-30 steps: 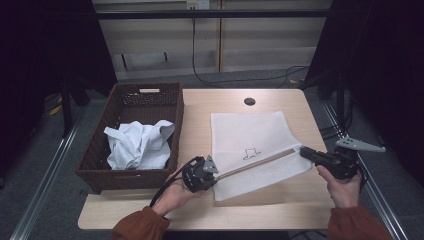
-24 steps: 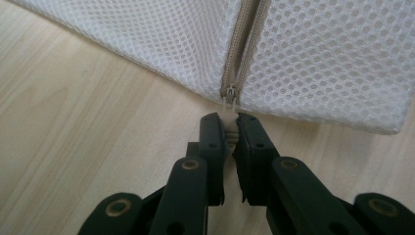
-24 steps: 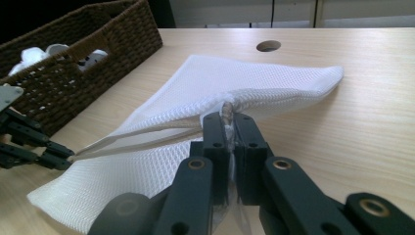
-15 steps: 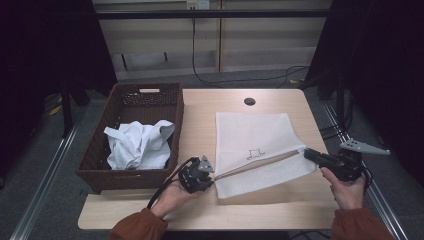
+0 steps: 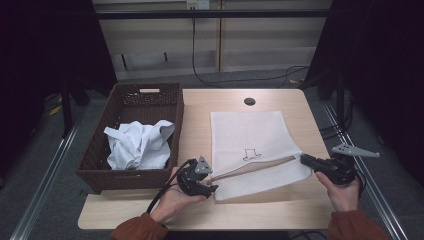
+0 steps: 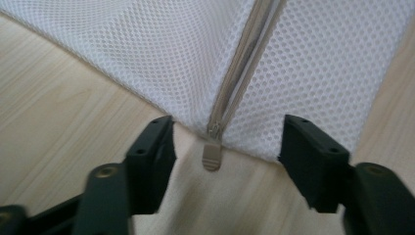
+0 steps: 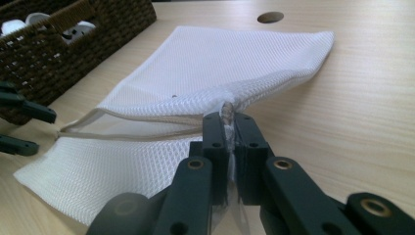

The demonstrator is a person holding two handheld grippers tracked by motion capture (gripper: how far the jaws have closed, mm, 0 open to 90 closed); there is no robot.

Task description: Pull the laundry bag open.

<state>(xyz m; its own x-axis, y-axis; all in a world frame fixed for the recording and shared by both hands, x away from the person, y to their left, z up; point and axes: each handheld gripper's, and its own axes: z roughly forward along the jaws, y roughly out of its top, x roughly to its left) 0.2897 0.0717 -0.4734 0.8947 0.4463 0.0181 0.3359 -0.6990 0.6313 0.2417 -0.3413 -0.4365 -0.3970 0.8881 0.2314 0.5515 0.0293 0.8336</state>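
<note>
A white mesh laundry bag [image 5: 250,140] lies flat on the wooden table [image 5: 260,205], its beige zipper running across the near part. My left gripper [image 5: 209,186] sits at the zipper's left end. Its jaws have just been opening, and the zipper pull [image 6: 211,155] lies loose between them, touching neither pad. In the left gripper view the gripper [image 6: 227,142] stands open around the bag's corner [image 6: 161,54]. My right gripper [image 5: 303,159] is shut on the bag's right edge at the zipper's other end, bunching the mesh [image 7: 210,63] in front of the gripper [image 7: 230,120].
A dark wicker basket [image 5: 130,95] stands on the table's left side and holds crumpled white clothes [image 5: 137,145]. A round cable hole [image 5: 249,101] sits near the table's far edge. Bare wood runs along the front edge and right of the bag.
The left gripper's jaws have opened and let go of the zipper pull. The right gripper shifted slightly to the right with the bag's edge, then stayed put.
</note>
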